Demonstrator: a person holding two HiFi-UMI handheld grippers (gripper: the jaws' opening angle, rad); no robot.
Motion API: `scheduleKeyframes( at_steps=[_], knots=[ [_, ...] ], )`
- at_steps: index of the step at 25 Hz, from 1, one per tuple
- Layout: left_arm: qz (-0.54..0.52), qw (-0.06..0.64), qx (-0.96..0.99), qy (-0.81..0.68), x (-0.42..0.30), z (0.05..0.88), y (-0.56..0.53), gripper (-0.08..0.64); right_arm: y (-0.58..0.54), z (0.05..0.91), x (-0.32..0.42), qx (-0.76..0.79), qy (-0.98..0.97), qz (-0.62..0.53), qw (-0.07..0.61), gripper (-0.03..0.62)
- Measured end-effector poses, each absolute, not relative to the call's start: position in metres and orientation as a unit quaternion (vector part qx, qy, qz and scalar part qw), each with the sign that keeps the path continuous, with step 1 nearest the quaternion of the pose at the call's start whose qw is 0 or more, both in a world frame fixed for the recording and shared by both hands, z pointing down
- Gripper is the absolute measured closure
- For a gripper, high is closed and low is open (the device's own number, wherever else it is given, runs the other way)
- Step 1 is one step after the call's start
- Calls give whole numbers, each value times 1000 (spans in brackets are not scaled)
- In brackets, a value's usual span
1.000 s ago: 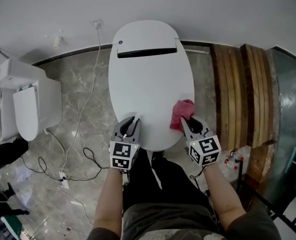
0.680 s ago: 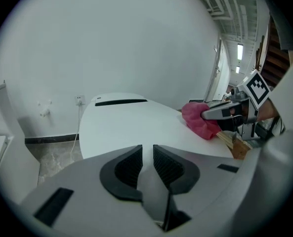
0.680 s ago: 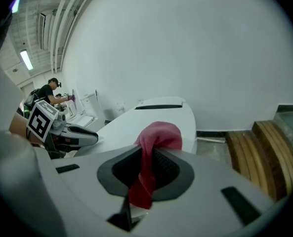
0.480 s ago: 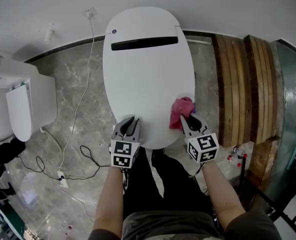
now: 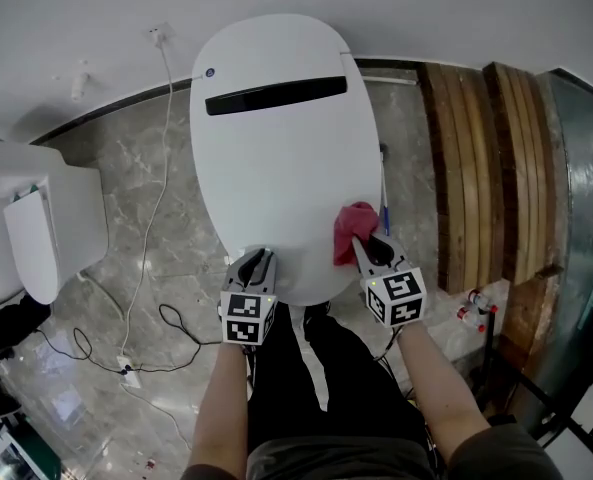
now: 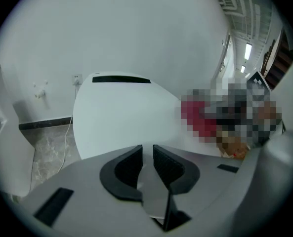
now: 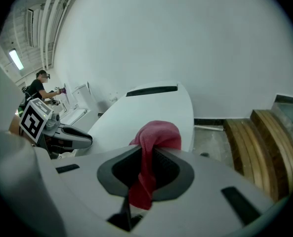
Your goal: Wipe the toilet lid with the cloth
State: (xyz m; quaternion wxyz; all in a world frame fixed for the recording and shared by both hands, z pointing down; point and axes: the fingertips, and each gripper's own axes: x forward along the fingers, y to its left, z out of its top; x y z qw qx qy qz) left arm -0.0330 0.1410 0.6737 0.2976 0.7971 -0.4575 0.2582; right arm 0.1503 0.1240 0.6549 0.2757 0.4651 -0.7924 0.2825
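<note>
The white oval toilet lid [image 5: 276, 148] is closed, with a dark slot near its far end. My right gripper [image 5: 364, 246] is shut on a red cloth [image 5: 354, 228], which bunches out past the jaws over the lid's near right edge. In the right gripper view the cloth [image 7: 156, 132] hangs between the pads of the right gripper [image 7: 148, 152], above the lid [image 7: 153, 105]. My left gripper [image 5: 260, 261] hovers at the lid's near left edge. Seen in its own view, the left gripper [image 6: 147, 151] shows a narrow gap and nothing between the pads, with the lid [image 6: 121, 115] ahead.
A second white toilet [image 5: 36, 233] stands at the left. A white cable [image 5: 154, 203] runs down the floor to a power strip [image 5: 126, 366]. Wooden planks [image 5: 486, 158] lie to the right, small bottles [image 5: 473, 310] beside them. Another person [image 7: 37, 89] stands far off.
Both grippers have sunk toward the near edge of the lid, and the lid now looks larger and closer. The red cloth stays in the right gripper.
</note>
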Motion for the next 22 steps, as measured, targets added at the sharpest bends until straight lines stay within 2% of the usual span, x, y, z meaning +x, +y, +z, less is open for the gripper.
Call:
scheduleKeyframes(
  at_steps=[5,10,15,22],
  knots=[
    [275,318,792,-442,-31,689,141,482,121,666,151,467,-781,293,293,549],
    [274,336,793,-428,-31,692,138,480,107,655,147,481,-773,301,283,549],
    [243,320,804,-439,-52,656,95,480,56,619,119,482,-786,284,263,549],
    [209,270,825,-451,-96,605,-26,482,-62,571,39,465,-819,237,238,549]
  ],
)
